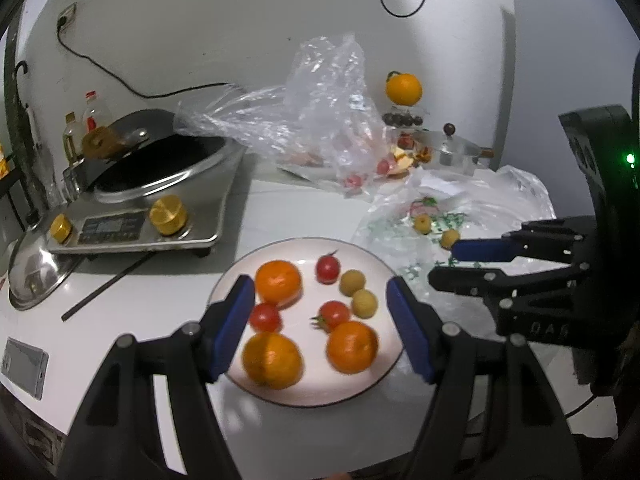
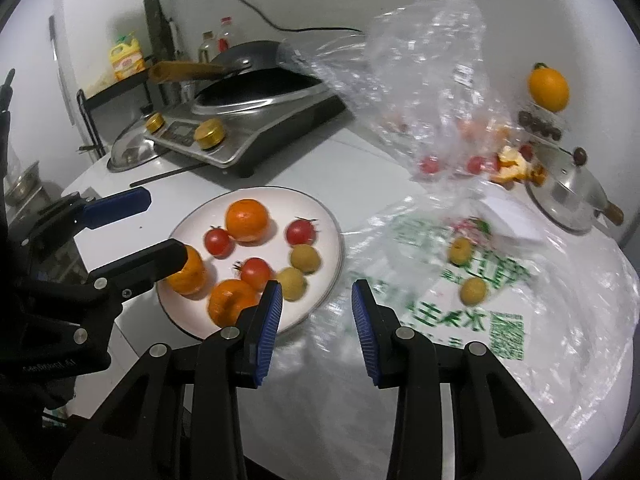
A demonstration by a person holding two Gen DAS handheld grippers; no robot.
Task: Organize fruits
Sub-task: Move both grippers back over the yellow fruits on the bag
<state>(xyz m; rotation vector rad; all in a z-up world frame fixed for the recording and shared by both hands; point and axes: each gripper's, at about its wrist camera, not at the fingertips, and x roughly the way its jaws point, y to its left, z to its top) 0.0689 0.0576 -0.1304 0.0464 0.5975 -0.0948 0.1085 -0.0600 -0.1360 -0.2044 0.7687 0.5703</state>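
Both jaws released and empty, left gripper (image 1: 320, 322) over fruit plate (image 1: 372, 384), right gripper (image 2: 316, 330) beside its rim

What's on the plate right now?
On the plate: three oranges, three cherry tomatoes, two yellow-green fruits. The left tongs partly cover one orange.

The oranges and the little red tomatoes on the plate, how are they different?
The oranges are orange and bigger; the tomatoes are red and smaller. At least two tomatoes show a green stem; the oranges do not. Both are round, three of each, lying loose on the white plate.
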